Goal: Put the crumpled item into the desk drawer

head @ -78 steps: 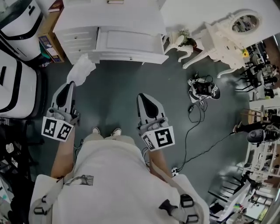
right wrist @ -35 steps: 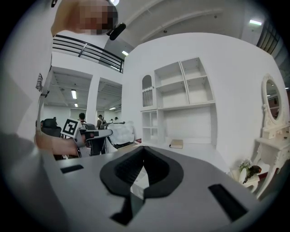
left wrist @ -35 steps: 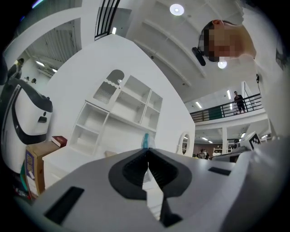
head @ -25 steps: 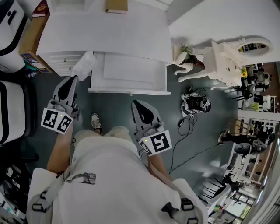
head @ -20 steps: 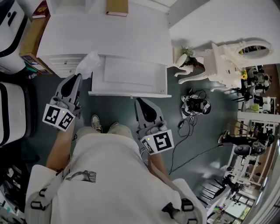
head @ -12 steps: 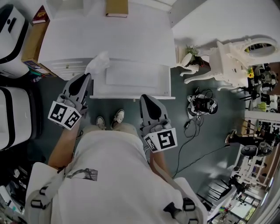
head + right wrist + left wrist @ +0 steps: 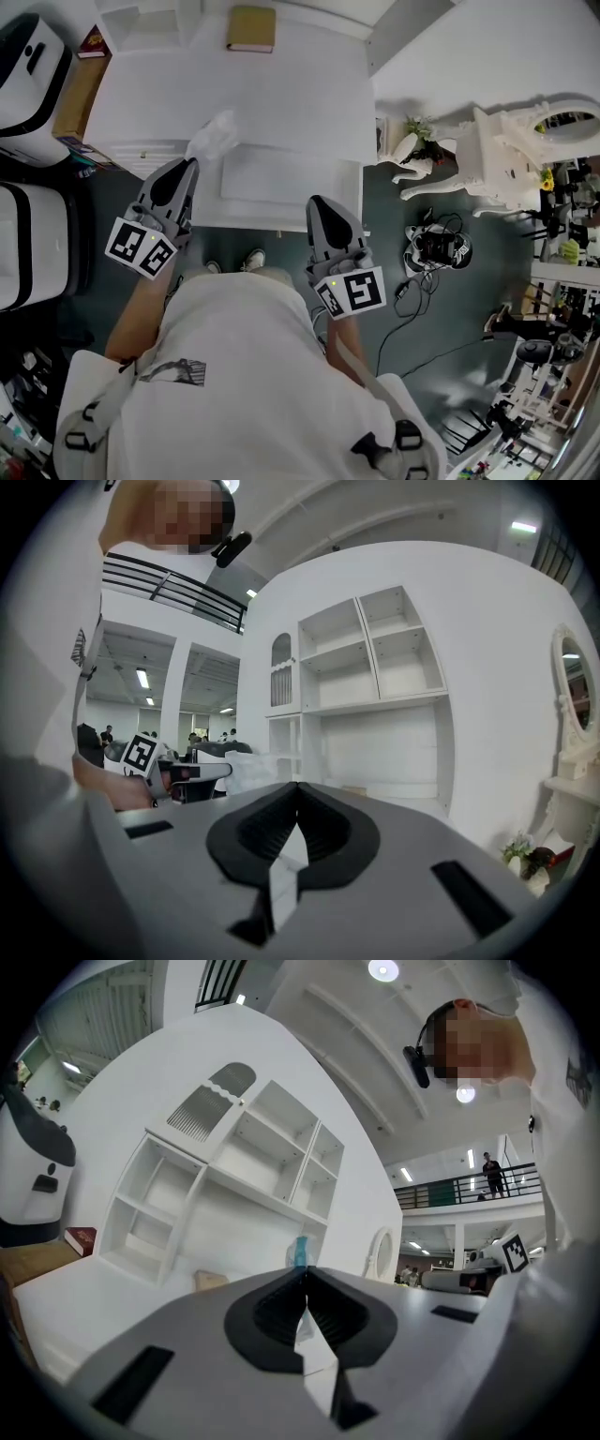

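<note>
My left gripper [image 7: 193, 161] is shut on a crumpled white item [image 7: 214, 139], held at the open drawer's left front corner. In the left gripper view the jaws [image 7: 305, 1269] are pressed together, and a white and teal scrap of the item [image 7: 299, 1251] pokes out past the tips. The white desk drawer [image 7: 272, 178] stands pulled out below the desk top [image 7: 234, 94]. My right gripper [image 7: 317, 200] is shut and empty over the drawer's front right part. The right gripper view shows its jaws [image 7: 298, 786] closed, with the crumpled item [image 7: 251, 766] off to the left.
A brown book [image 7: 250, 28] lies at the back of the desk, under white shelves [image 7: 234, 1166]. A cardboard box [image 7: 75, 94] and white-and-black cases [image 7: 28, 56] stand at the left. A white vanity [image 7: 506, 141] and a cable tangle [image 7: 436, 246] are at the right.
Both grippers have moved forward to the desk with the person. The crumpled item, held throughout, has gone from over the floor to the drawer's left corner; the right gripper now overlaps the drawer front.
</note>
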Demonstrator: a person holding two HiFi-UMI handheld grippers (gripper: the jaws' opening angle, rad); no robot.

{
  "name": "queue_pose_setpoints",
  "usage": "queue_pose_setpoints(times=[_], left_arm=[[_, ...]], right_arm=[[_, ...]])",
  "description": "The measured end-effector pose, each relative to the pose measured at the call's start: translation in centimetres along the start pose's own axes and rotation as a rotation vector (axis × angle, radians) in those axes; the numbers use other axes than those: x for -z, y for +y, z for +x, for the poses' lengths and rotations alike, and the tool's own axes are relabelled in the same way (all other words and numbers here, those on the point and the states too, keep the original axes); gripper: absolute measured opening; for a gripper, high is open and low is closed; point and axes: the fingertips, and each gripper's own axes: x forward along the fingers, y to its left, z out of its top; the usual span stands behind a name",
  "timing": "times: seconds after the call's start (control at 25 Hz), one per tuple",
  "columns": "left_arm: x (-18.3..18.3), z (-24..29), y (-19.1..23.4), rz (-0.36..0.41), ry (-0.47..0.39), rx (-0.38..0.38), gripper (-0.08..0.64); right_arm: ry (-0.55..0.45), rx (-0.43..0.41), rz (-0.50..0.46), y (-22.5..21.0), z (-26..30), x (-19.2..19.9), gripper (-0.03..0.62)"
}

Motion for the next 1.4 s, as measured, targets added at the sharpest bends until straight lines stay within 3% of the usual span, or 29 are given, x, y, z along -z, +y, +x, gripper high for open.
queue_pose_setpoints(times=[0.32, 0.56, 0.84, 1.2, 1.4], left_arm=[[2.5, 1.8, -0.3, -0.025, 0.065, -0.033, 0.017], [6.6, 3.3, -0.5, -0.080, 0.144, -0.030, 0.016], [13.7, 5.2, 0.9, -0.199, 0.261, -0.033, 0.017], [24.7, 6.3, 4.3, -0.216, 0.499, -0.063, 0.017], [28.8, 6.6, 5.8, -0.245, 0.583, -0.059, 0.015]], right_arm=[[0.012, -0.051, 0.031, -2.3, 0.9, 1.3, 0.009], [0.051, -0.058, 0.073, -3.8, 0.0, 3.9, 0.009], [0.084, -0.054, 0.101, -4.3, -1.2, 6.7, 0.009], [0.139, -0.033, 0.091, -4.8, -2.3, 9.0, 0.009], [0.183, -0.030, 0.100, -5.0, -2.8, 11.2, 0.009]])
